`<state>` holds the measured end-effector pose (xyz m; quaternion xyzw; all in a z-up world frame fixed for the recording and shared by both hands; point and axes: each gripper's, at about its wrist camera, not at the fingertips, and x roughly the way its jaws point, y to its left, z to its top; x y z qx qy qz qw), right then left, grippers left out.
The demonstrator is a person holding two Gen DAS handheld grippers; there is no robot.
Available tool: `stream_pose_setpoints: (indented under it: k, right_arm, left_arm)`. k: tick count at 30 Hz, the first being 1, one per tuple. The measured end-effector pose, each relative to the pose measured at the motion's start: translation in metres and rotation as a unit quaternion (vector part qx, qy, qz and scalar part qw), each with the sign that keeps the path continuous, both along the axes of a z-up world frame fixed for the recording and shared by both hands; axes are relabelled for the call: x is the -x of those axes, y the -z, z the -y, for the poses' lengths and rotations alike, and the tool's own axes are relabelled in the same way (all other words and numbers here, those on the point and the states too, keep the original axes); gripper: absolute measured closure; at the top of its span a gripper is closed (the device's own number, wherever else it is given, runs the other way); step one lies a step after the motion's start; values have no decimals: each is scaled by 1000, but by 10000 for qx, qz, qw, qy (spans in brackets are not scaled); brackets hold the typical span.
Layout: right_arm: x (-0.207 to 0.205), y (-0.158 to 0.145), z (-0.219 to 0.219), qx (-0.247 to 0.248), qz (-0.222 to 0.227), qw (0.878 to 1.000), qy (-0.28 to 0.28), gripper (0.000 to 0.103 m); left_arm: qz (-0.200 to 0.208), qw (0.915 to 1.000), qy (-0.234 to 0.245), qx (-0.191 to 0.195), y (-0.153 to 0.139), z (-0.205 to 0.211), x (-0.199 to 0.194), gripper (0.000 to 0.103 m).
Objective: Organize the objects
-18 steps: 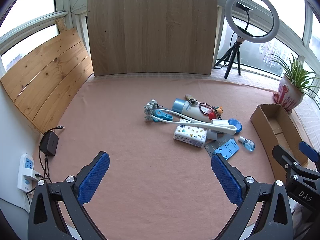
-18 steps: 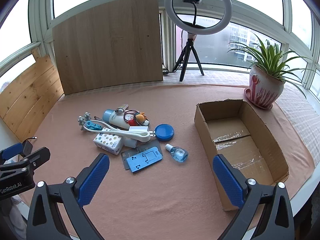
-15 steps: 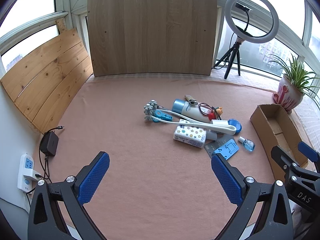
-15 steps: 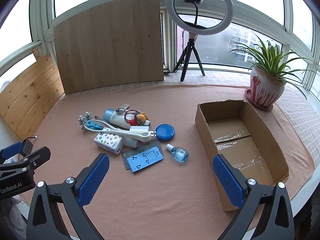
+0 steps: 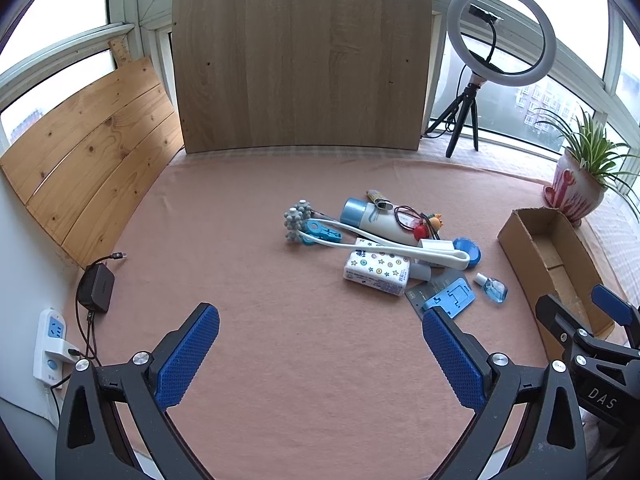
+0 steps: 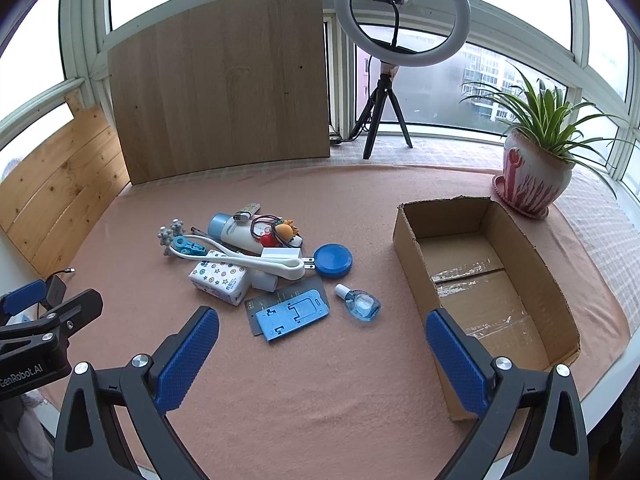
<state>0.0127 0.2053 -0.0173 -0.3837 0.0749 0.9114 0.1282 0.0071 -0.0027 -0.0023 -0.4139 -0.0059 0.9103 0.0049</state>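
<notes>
Left claw [image 5: 320,344] wide open and empty above pink bench [image 5: 248,280], right claw [image 6: 322,346] likewise, clutter pile [image 6: 248,252] mid-bench, empty box [image 6: 480,280] to its right, bottle [image 6: 360,304] between them

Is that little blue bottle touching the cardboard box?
Apart. The right wrist view shows a clear strip of pink cloth between the small blue bottle and the near wall of the cardboard box.

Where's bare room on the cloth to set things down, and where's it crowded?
Free: the cloth between the wooden board and the clutter; the near strip ahead of both open grippers; the cardboard box floor. Crowded: the pile around the star-print pack, out to the small blue bottle.
</notes>
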Motion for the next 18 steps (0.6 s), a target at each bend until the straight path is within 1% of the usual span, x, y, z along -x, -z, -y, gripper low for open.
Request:
stream_pose_setpoints:
  k: [9,13,18]
  right_arm:
    - [2,2,1,38,50,10000,5,1]
    - [2,2,2,21,42,10000,-3,1]
    - [0,1,3,-35,35,10000,19,1]
  left_arm:
    - [13,10000,20,-1,0,-1,1,0]
    - [47,9998,140,-98,2,-5,3,0]
    - [62,9995,288,-69,3,-15,4,0]
